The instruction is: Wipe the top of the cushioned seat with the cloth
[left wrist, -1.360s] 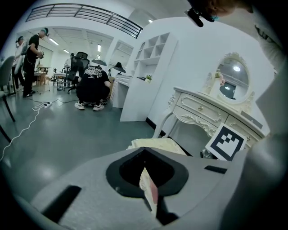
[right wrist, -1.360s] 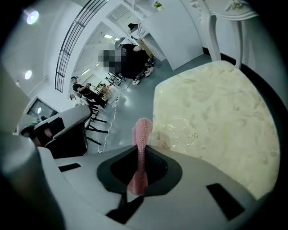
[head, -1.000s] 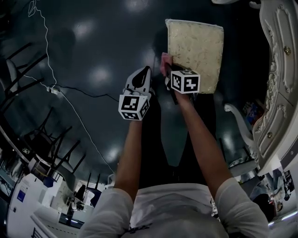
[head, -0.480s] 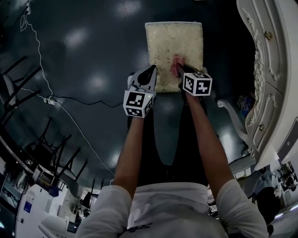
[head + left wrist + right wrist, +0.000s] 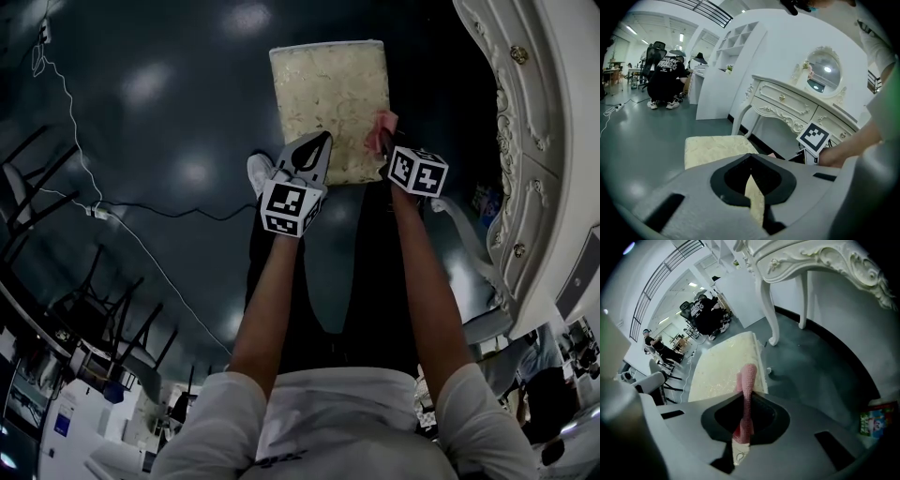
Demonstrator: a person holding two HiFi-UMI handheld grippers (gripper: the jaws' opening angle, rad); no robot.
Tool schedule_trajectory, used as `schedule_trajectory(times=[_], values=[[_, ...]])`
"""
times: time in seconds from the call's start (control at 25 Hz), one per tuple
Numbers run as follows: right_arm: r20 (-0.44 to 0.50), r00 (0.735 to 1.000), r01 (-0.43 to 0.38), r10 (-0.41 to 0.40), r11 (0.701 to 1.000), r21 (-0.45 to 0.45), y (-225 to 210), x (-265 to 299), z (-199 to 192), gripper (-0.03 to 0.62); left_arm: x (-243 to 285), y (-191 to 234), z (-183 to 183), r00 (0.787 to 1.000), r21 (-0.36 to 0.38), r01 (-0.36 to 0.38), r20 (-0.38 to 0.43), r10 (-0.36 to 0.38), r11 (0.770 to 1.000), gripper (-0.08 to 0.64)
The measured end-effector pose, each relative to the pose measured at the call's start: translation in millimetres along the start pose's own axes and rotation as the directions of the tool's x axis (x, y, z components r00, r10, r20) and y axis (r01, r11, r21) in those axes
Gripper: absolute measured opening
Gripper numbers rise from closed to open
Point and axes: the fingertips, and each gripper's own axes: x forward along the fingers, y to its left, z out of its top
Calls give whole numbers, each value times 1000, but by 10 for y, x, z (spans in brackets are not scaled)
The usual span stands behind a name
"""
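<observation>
We see the cushioned seat (image 5: 330, 108) standing on the dark glossy floor (image 5: 169, 112), its pale patterned top facing up. It is just beside the carved white dressing table (image 5: 525, 141) at the right. The pink cloth (image 5: 382, 131) sits at the seat's right edge, near the corner closest to us. From the right gripper view it rises out of the jaws as a narrow knitted strip (image 5: 746, 380) over that edge of the seat (image 5: 719, 371).

The right hand-held gripper (image 5: 386, 145) has its jaws closed tight on the cloth, which is pinched between them. The left hand-held gripper (image 5: 319, 141) hangs over the seat's near edge on the left side. We cannot tell whether it touches the fabric. Its jaws (image 5: 751, 171) are drawn together with nothing between them, and only a sliver of the seat (image 5: 715, 147) shows through the slit.

Farther out, the left gripper view shows the dressing table's oval mirror (image 5: 824, 75). A person in black (image 5: 665, 79) crouches well away across the room. A thin cable (image 5: 141, 239) trails over the floor to our left.
</observation>
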Motion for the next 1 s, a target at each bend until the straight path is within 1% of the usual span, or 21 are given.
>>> schedule_trajectory(times=[0.08,0.24,0.32,0.4,0.48,0.56,0.68,0.76,0.88,1.0], values=[[1,1000,14,-14,1000,11,-46,-15,-9,26,-43,25,27,1000,-10,-3,10,3,1000,12],[0,1000,11,-11,1000,3,12,17,10,26,-154,175,110,999,-10,-23,34,23,1000,12],[7,1000,0,0,1000,-2,134,5,13,26,-232,271,134,998,-19,-43,47,43,999,12],[13,1000,-22,23,999,-31,353,-4,-5,26,-336,384,155,996,-33,-66,63,68,997,12],[16,997,-71,73,995,-74,674,31,-47,26,-460,516,161,993,-47,-92,75,95,995,12],[4,990,-141,142,984,-114,1064,113,-127,26,-603,674,147,989,-56,-121,79,126,991,12],[-57,969,-247,241,956,-156,1629,299,-316,26,-832,939,114,980,-73,-178,82,183,981,12],[-109,951,-306,291,937,-170,1919,421,-464,26,-973,1076,70,973,-84,-211,79,217,974,12],[-179,929,-353,324,921,-166,2170,599,-677,26,-1127,1206,-17,967,-92,-240,65,247,966,12],[-228,925,-341,303,928,-151,2154,722,-847,26,-1195,1257,-93,965,-93,-254,47,259,963,12]])
